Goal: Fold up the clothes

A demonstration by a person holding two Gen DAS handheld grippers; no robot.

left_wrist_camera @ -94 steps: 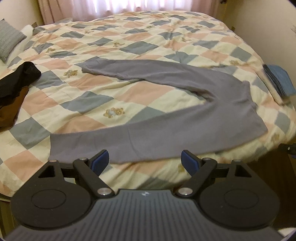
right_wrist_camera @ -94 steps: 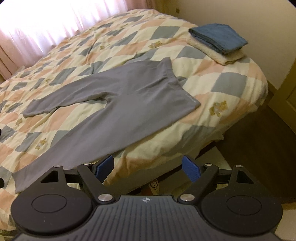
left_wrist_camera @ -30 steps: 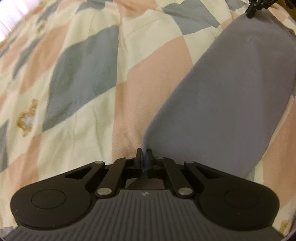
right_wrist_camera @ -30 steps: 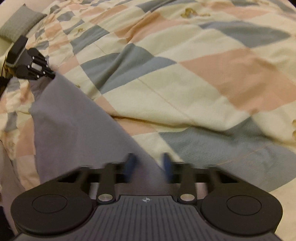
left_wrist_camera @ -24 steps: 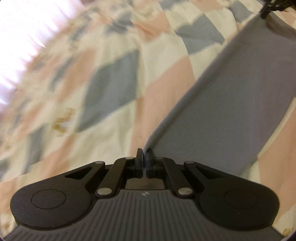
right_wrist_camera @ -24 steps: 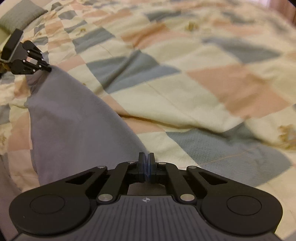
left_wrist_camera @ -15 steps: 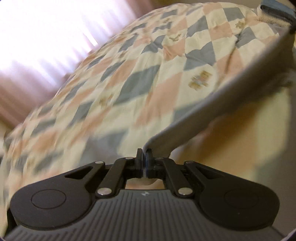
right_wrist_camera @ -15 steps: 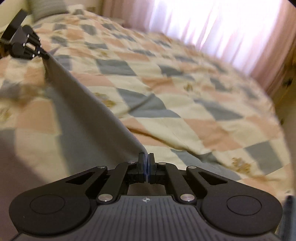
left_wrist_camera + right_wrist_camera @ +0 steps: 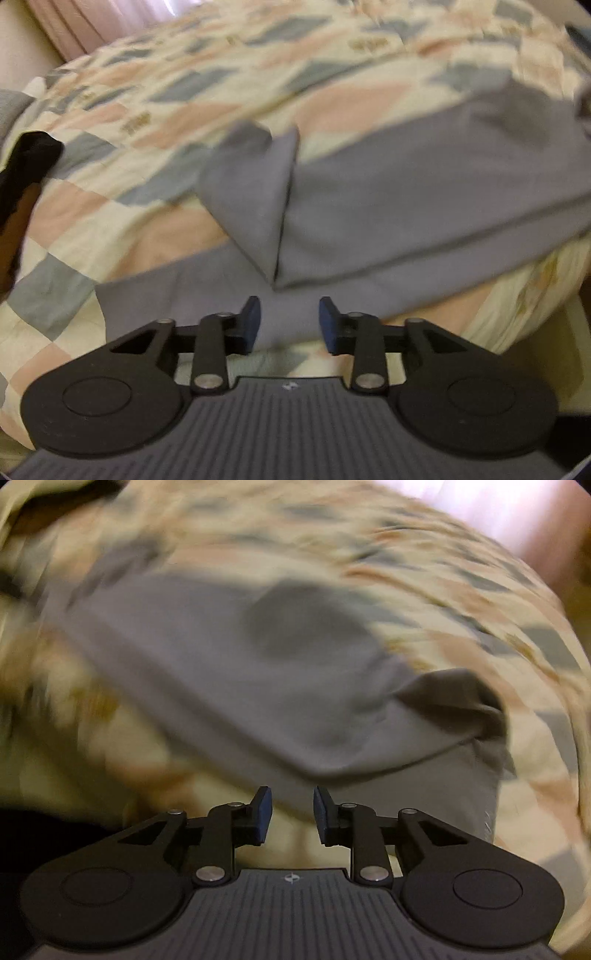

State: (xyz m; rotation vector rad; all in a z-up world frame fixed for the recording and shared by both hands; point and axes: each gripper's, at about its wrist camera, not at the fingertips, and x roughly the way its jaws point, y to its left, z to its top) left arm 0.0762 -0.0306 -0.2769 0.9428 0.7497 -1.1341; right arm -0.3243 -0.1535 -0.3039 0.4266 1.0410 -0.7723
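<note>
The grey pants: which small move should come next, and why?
Probably take the left hand-held gripper, which is open and empty, to the turned-back leg end and straighten it. The grey pants already lie folded leg over leg on the checkered quilt, but that end lies skewed.

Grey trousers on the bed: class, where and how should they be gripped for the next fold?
Probably grip the trousers at the free leg end lying flat on the quilt at lower left. Bring the open left gripper in low from the bed's near edge, jaws straddling the thin hem. One leg already lies folded over, so this single layer is loose to lift.
</note>
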